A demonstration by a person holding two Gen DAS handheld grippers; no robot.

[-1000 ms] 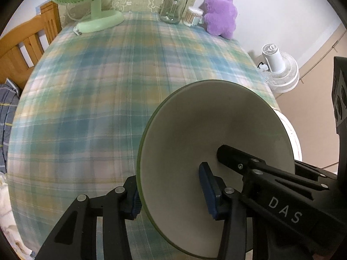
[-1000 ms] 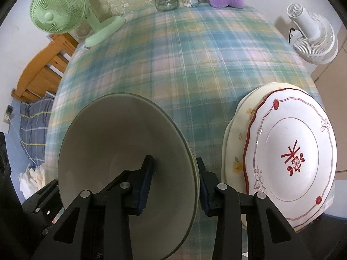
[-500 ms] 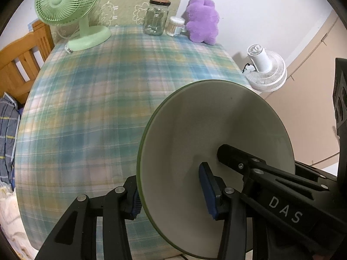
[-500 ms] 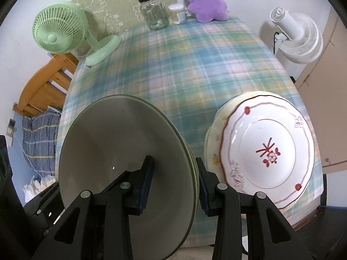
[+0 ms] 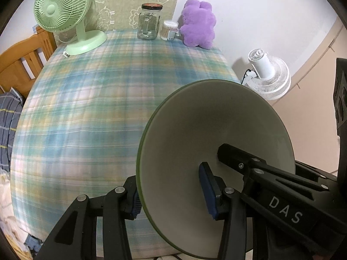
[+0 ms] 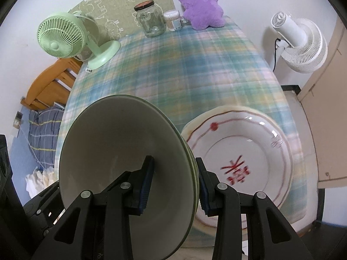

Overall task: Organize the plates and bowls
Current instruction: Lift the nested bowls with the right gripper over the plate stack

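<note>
Plaid cloth covers the table (image 5: 86, 117), over which a green-rimmed bowl stack (image 5: 216, 134) is held clear of the surface. Nearest the cameras, the left gripper (image 5: 173, 197) is clamped across the stack's left wall, one blue pad inside and one outside; the right gripper (image 6: 173, 184) is clamped likewise on the opposite wall, where at least two nested rims can be counted. "DAS" is printed in white on the right gripper's body as caught by the left camera.

Just right of the stack, near the table's front right corner, the plates (image 6: 249, 162) lie stacked, a red-trimmed one with a red character on top. The right hand is judged nearer them, so any set-down must be kept to their left, on bare cloth.

Beyond the stack, at the table's far edge, stand a green fan (image 5: 65, 15), a jar (image 5: 149, 21), a swab tub (image 5: 170, 30) and a purple plush (image 5: 198, 23).
</note>
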